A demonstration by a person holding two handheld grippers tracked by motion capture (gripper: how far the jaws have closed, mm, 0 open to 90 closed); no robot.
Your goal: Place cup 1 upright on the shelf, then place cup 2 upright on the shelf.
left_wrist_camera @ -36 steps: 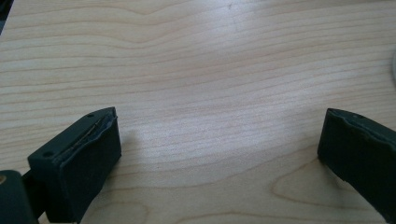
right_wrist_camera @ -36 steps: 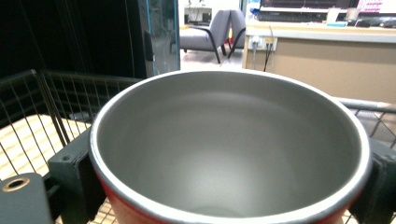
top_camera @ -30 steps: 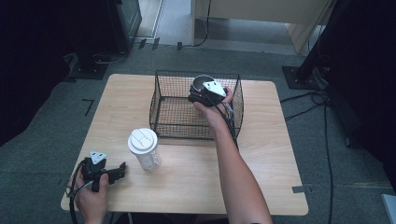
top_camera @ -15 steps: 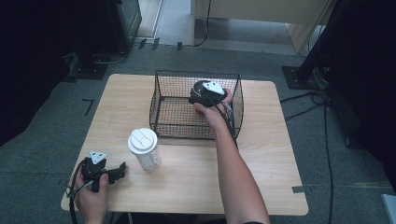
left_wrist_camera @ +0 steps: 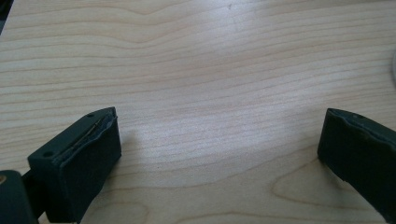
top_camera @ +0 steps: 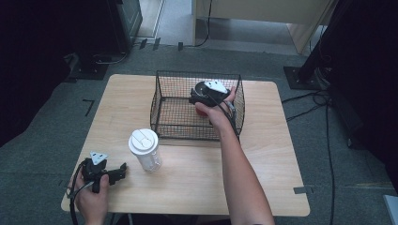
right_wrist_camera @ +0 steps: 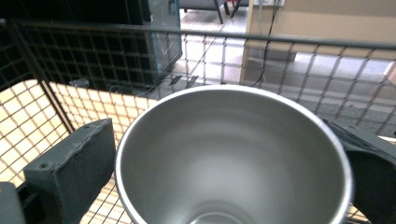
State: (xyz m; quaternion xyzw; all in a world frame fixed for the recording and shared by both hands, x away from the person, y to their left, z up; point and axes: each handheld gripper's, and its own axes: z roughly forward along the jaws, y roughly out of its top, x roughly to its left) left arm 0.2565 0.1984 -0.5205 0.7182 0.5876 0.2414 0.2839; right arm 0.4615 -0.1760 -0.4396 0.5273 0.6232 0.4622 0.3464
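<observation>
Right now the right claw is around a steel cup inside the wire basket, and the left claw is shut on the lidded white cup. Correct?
Not quite. The left claw is open over bare table, as the left gripper view shows; the lidded white cup stands apart. The right claw does sit around the steel cup inside the wire basket.

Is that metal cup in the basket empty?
Empty as far as shown: the metal cup has bare steel walls inside; its bottom is partly cut off.
</observation>
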